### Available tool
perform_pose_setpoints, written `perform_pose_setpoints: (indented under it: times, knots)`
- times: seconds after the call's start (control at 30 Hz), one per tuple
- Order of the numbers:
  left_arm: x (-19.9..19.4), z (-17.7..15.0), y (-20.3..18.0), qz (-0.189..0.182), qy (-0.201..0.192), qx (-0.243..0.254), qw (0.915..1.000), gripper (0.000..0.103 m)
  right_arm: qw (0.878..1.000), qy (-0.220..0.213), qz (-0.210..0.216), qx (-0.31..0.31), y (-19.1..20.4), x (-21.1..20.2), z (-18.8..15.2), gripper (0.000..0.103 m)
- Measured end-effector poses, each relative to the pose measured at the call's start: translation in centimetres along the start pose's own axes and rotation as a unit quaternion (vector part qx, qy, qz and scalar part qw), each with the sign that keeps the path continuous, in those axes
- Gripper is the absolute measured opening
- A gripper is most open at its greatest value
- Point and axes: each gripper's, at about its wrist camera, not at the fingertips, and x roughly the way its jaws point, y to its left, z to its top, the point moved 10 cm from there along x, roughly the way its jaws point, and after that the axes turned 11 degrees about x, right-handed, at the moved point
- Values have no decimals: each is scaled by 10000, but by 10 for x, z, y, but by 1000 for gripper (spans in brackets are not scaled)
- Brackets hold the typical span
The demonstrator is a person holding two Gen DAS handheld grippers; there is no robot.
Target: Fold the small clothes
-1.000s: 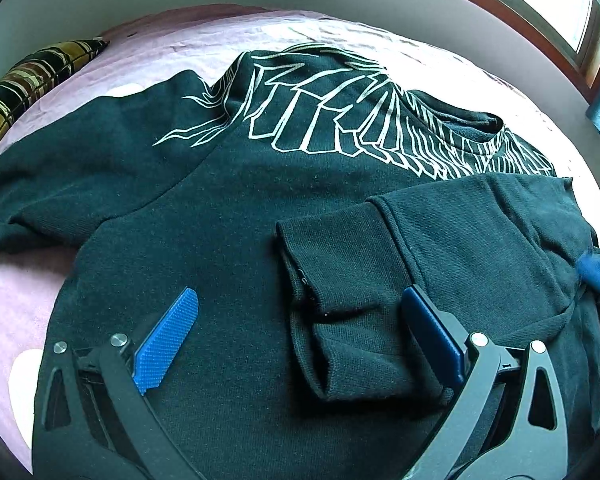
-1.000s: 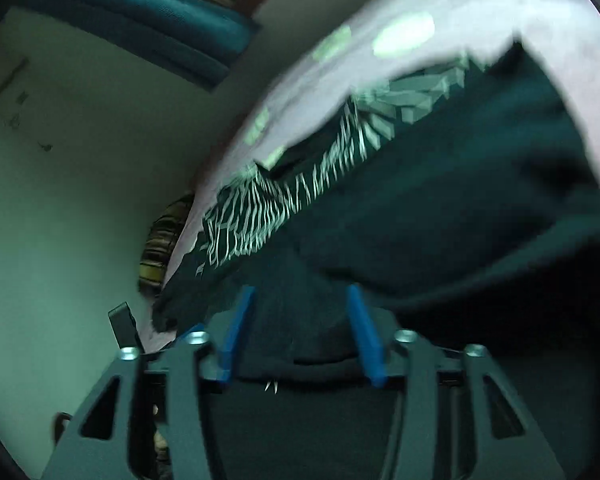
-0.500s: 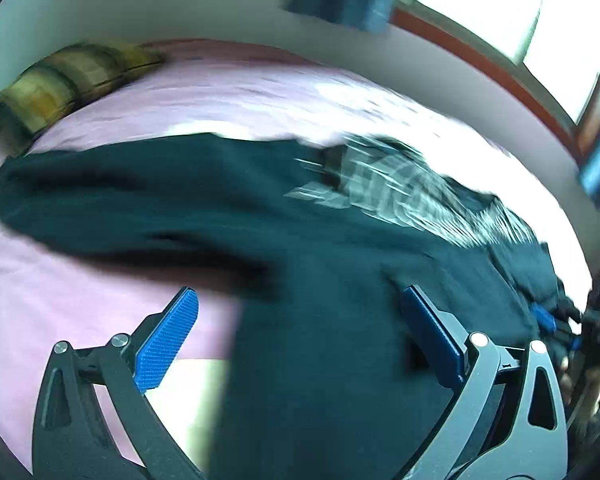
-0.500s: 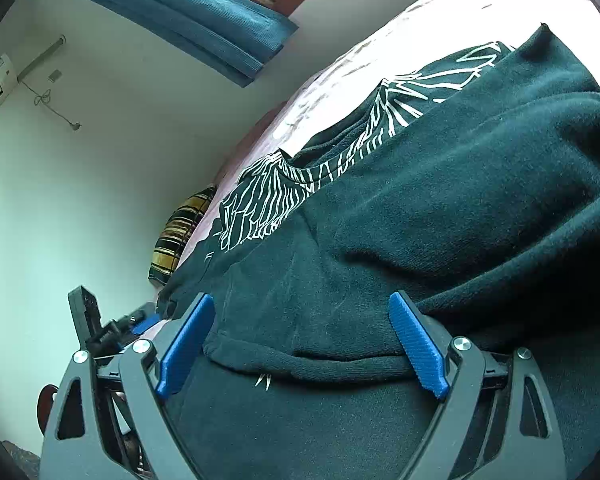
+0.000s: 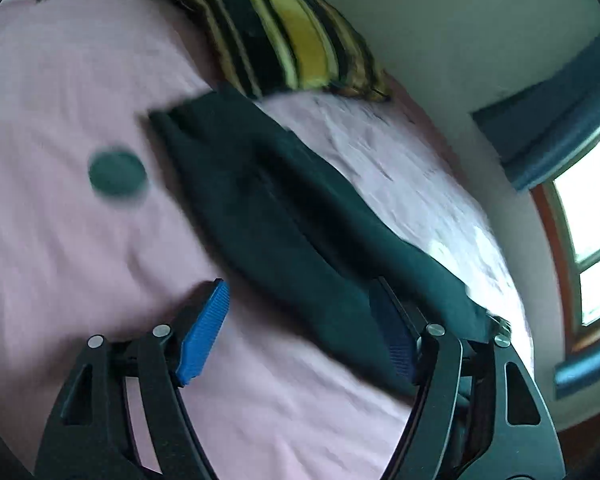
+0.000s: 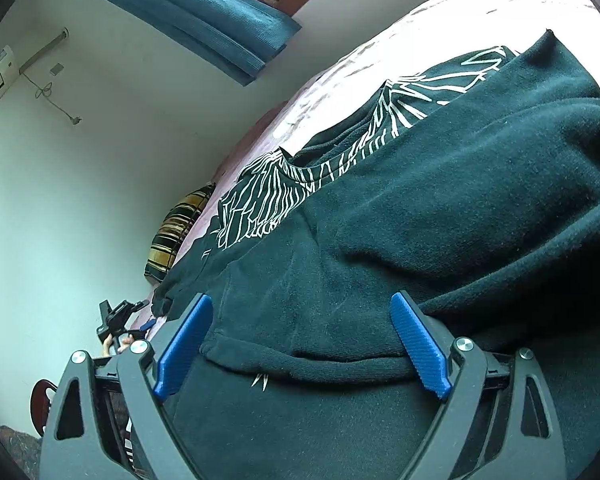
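A dark green sweatshirt (image 6: 440, 240) with a white line print lies on the pink bed. Its right sleeve is folded over the body, and my right gripper (image 6: 300, 344) is open just above that sleeve's cuff (image 6: 308, 364), holding nothing. In the left wrist view the left sleeve (image 5: 300, 216) stretches flat across the pink sheet (image 5: 60, 240) toward the pillow. My left gripper (image 5: 304, 332) is open over the sleeve's near part, empty. The left gripper also shows far off in the right wrist view (image 6: 120, 316).
A yellow and black striped pillow (image 5: 284, 36) lies at the head of the bed against the wall. A dark round spot (image 5: 118, 174) marks the sheet left of the sleeve. Blue curtains (image 6: 188, 12) and a window (image 5: 588, 240) are behind the bed.
My left gripper swung left from the sweatshirt body to the outstretched left sleeve. My right gripper opened, letting go of the folded right sleeve, and has stayed put since.
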Motion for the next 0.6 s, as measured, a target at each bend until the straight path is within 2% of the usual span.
perform_pose_setpoints:
  times: [0.1, 0.2, 0.27, 0.33, 0.37, 0.4, 0.43, 0.6]
  knots:
    - [7, 19, 12, -340, -71, -188, 9992, 72, 10000, 3, -7, -3, 0, 1, 0, 90]
    - [16, 33, 19, -418, -98, -307, 9986, 65, 10000, 4, -17, -15, 0, 2, 0, 90]
    - [22, 37, 23, -299, -52, -257, 9992, 51, 10000, 7, -19, -16, -1, 2, 0, 90]
    - [24, 37, 24, -49, 32, -170, 9998, 31, 10000, 5, -14, -19, -1, 3, 0, 90]
    - [25, 36, 26, 2, 42, -128, 9999, 27, 10000, 8, -18, -17, -1, 3, 0, 90]
    - [23, 38, 27, 88, 41, -79, 9999, 14, 10000, 8, -20, -20, -1, 3, 0, 90]
    - [21, 41, 27, 198, 20, -32, 9998, 5, 10000, 6, -20, -23, -1, 2, 0, 90]
    - [-9, 55, -1, 356, -339, 377, 9981, 4, 10000, 6, -23, -30, -1, 2, 0, 90]
